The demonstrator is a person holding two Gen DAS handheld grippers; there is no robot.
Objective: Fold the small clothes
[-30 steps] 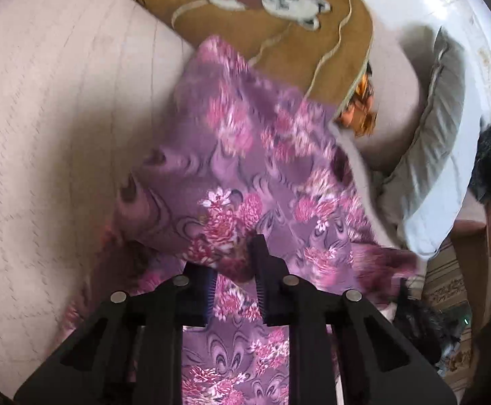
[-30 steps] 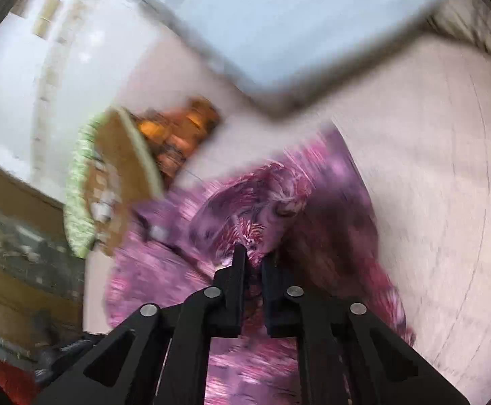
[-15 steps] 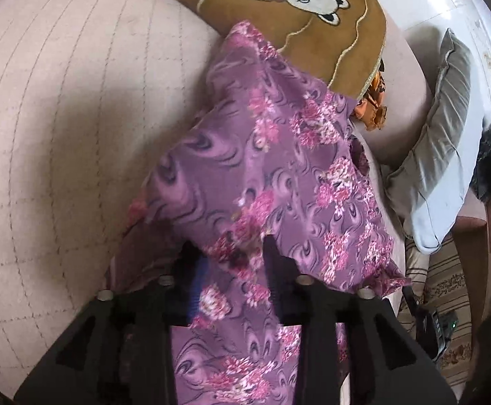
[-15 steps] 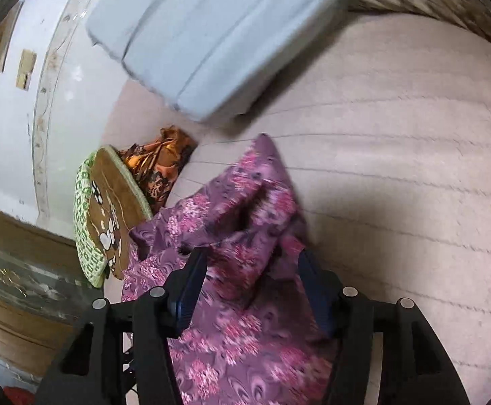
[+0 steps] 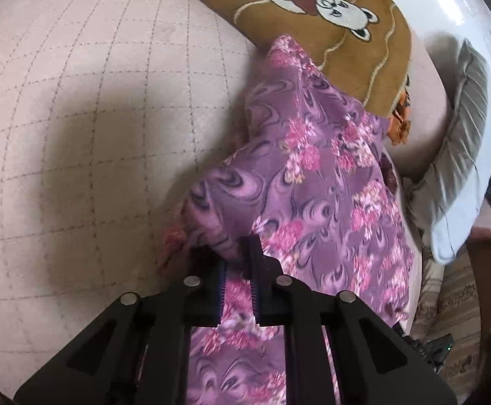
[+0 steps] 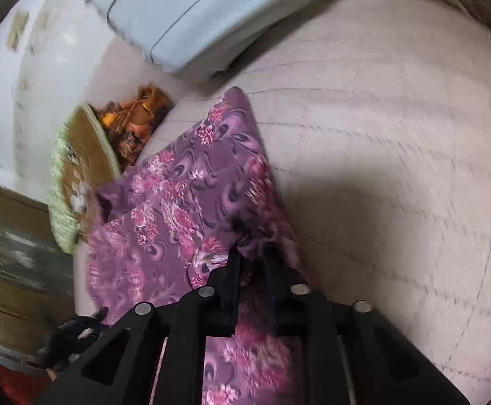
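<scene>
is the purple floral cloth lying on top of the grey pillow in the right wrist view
No, the purple floral cloth lies on the quilted bed cover, apart from the grey pillow.

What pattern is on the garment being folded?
Purple garment with pink flowers and dark swirls; clearest in the left wrist view.

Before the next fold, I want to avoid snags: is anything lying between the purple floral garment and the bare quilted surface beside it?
Nothing visible. The purple floral garment is pinched by the left gripper and the right gripper, whose jaws have just been closing on it. The quilted surface beside it looks bare; the brown bear mat lies at the far end.
</scene>
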